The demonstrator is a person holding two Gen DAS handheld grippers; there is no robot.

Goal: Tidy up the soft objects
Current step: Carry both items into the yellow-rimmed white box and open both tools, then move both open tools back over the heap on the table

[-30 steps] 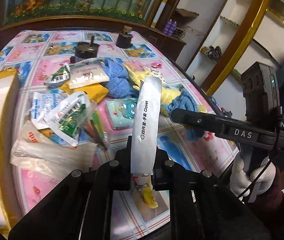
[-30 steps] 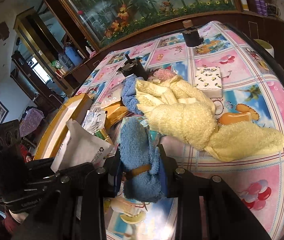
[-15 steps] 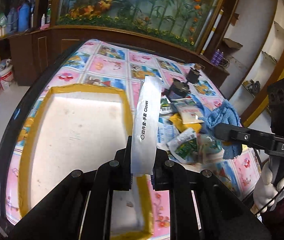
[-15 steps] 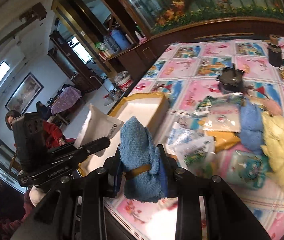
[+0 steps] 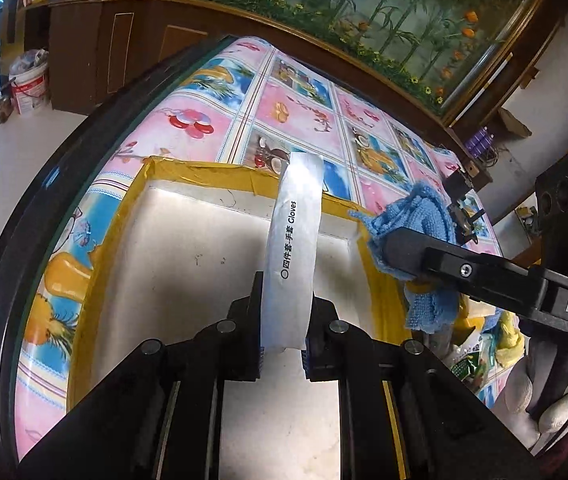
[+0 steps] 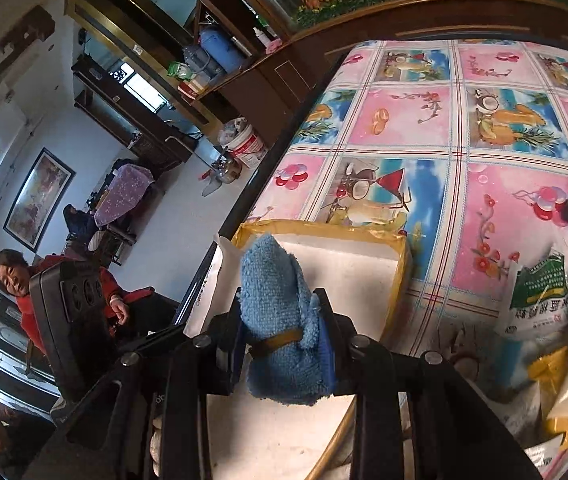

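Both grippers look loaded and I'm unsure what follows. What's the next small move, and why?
Probably lower both loads into the box and open the jaws. The left gripper is shut on a white gloves packet, the right gripper on a blue cloth. Both hang over the box's white floor, which shows nothing lying on it.

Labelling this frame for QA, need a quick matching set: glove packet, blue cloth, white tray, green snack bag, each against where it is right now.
1 glove packet
2 blue cloth
3 white tray
4 green snack bag

a lying on the tablecloth, right of the tray
b clamped in the right gripper
c under both grippers, yellow-taped rim
d clamped in the left gripper

Pairs: 1-d, 2-b, 3-c, 4-a
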